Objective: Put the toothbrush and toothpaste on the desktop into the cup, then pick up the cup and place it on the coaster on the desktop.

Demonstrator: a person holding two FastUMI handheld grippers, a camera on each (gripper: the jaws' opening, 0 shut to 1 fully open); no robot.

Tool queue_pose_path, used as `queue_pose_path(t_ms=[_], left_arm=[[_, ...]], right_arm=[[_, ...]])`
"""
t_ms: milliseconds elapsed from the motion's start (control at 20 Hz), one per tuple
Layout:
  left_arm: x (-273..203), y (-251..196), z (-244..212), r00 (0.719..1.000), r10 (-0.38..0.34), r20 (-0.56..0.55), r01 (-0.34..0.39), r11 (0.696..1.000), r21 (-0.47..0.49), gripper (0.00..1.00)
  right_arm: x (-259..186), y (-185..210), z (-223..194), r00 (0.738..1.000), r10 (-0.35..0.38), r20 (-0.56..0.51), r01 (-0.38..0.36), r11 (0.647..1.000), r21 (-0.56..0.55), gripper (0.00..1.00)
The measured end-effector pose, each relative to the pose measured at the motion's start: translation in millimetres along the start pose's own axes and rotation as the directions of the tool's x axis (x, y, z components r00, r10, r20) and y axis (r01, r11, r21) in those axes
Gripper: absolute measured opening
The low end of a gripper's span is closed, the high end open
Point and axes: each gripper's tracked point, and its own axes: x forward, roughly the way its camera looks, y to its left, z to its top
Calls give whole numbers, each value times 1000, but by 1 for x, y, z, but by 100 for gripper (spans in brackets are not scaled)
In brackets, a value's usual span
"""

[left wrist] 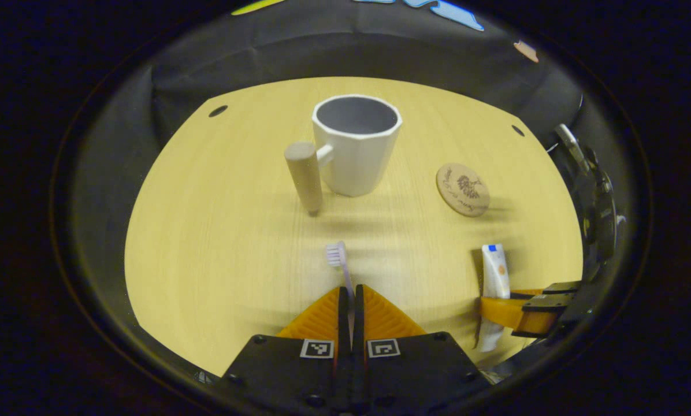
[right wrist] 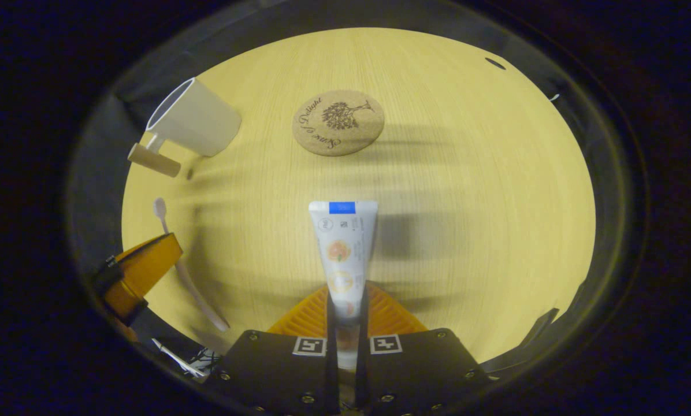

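Wooden desktop (left wrist: 218, 242): left fingers (left wrist: 351, 303) pinch toothbrush (left wrist: 338, 260); right fingers (right wrist: 345, 306) clamp toothpaste (right wrist: 341, 242) (label unreadable).

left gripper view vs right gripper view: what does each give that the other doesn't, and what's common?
Left gripper view gives a look down into the cup, which is empty inside. It also gives the toothbrush bristles close up, with the neck pinched by the left gripper.

Right gripper view gives the toothbrush's full length, with the handle end sticking out behind the left gripper. It also gives the printed front of the toothpaste, clamped by the right gripper.

Both: cup, bare coaster, toothbrush, toothpaste, and each gripper shut on its item.
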Motion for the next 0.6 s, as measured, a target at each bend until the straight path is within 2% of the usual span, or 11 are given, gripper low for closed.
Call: queue_pose_path(t_ms=[250,600], left_arm=[[-56,-4,59,990,-26,138,29,999,-24,7],[-102,6,159,945,-36,324,49,998,-33,7]], right_arm=[[-9,1,7,1000,19,22,-19,1000,5,13],[-8,3,6,998,51,45,-52,998,24,13]])
